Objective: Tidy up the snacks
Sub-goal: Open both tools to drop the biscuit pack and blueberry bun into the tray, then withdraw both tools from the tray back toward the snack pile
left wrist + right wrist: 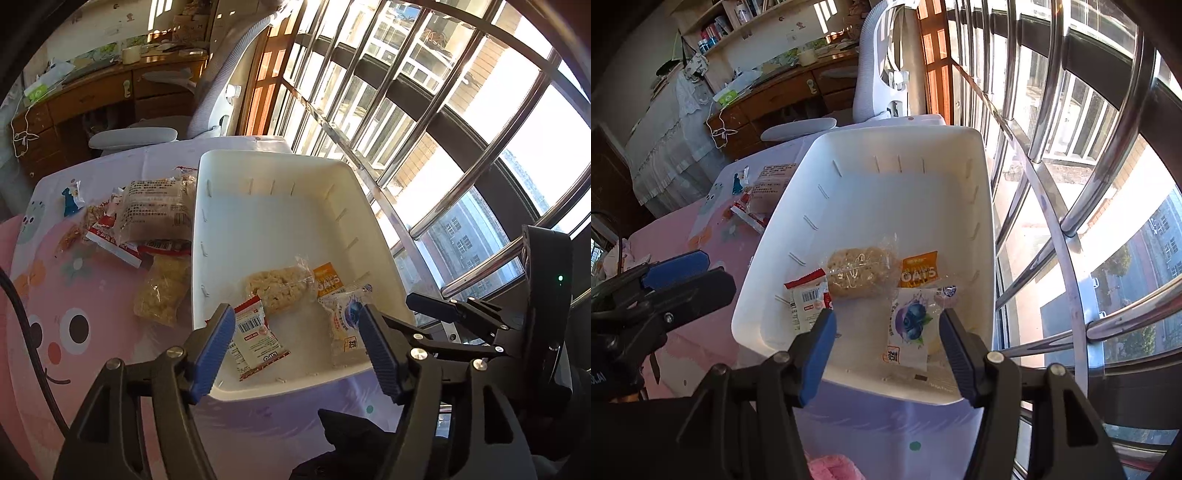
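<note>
A white bin (221, 162) (982, 206) stands on the table by the window. In it lie a puffed rice cake in clear wrap (275, 290) (858, 273), a red and white packet (255, 339) (807, 295), an orange oats packet (327, 280) (919, 271) and a blueberry packet (345, 321) (910, 325). My left gripper (295, 347) is open and empty above the bin's near edge. My right gripper (886, 347) is open and empty above the bin's near edge; it also shows in the left wrist view (443, 308).
Loose snacks lie left of the bin: a large clear noodle-type pack (159, 210), a puffed snack bag (162, 291), red and white packets (114, 247) and a small blue packet (72, 197). A barred window (443, 129) is on the right; a chair (221, 92) and desk stand behind.
</note>
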The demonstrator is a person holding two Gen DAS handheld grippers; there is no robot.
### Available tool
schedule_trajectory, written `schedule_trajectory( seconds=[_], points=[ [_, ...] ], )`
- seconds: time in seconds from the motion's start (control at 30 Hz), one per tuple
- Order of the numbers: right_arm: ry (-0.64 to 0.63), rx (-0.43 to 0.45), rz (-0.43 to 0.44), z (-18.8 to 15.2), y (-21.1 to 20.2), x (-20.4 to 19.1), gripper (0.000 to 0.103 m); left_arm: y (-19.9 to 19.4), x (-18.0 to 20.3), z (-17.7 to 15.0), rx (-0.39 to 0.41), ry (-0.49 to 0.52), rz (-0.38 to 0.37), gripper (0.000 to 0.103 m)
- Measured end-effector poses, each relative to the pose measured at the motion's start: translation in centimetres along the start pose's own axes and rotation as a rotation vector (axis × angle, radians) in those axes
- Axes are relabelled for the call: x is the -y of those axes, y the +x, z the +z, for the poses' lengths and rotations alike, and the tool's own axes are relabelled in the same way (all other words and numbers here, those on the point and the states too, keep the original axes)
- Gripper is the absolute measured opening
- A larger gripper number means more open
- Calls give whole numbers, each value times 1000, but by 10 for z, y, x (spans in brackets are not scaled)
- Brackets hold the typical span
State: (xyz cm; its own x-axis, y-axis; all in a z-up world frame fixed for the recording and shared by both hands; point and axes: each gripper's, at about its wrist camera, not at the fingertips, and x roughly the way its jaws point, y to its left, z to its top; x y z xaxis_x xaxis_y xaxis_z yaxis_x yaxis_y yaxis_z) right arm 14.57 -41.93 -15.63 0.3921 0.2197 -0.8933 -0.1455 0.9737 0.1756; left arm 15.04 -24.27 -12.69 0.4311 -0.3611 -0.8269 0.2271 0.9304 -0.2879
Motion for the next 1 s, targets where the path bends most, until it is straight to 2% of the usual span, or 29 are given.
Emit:
schedule_trajectory(
  seconds=[0.5, 0.8, 1.0],
  points=[
    [-39, -16, 27, -11, 1, -49, 59, -36, -48, -30, 13, -78, 36, 75],
    [-41, 3, 39, -14, -2, -99, 59, -74, -99, -44, 34, -111, 95, 75],
    [-30, 26, 39, -16, -3, -135, 59, -99, -135, -52, 47, -115, 95, 75]
  ],
)
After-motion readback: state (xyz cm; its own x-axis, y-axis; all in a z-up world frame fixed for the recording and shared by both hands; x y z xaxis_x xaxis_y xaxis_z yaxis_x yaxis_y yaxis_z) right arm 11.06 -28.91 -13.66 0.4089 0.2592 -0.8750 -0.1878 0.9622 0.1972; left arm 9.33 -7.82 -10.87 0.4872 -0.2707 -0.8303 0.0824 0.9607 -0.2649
